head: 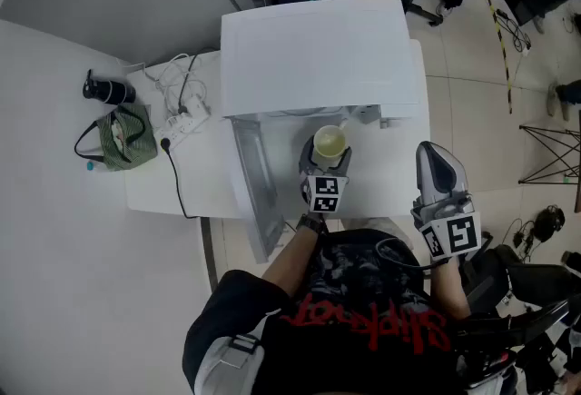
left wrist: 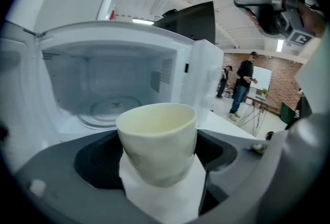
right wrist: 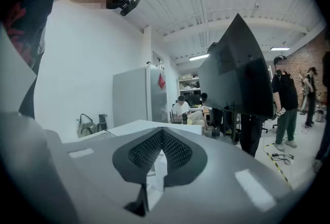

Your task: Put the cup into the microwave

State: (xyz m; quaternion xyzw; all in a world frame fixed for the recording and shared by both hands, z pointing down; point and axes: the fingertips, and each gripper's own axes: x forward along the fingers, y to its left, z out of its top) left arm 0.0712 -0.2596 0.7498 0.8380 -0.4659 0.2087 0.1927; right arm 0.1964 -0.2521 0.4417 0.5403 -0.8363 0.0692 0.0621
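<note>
A cream cup (head: 329,143) is upright between the jaws of my left gripper (head: 329,159), which is shut on its sides. It hangs just in front of the open white microwave (head: 313,57). In the left gripper view the cup (left wrist: 157,135) fills the middle, and behind it is the lit cavity with its glass turntable (left wrist: 114,107). The microwave door (head: 257,193) stands swung out to the left. My right gripper (head: 438,164) is off to the right of the microwave. Its jaws are shut with nothing between them (right wrist: 162,138).
On the white table (head: 154,184), left of the microwave, lie a green bag (head: 123,139), a black flask (head: 107,92) and a power strip with cables (head: 182,123). A black cord (head: 182,193) runs down the table. Several people stand in the room beyond.
</note>
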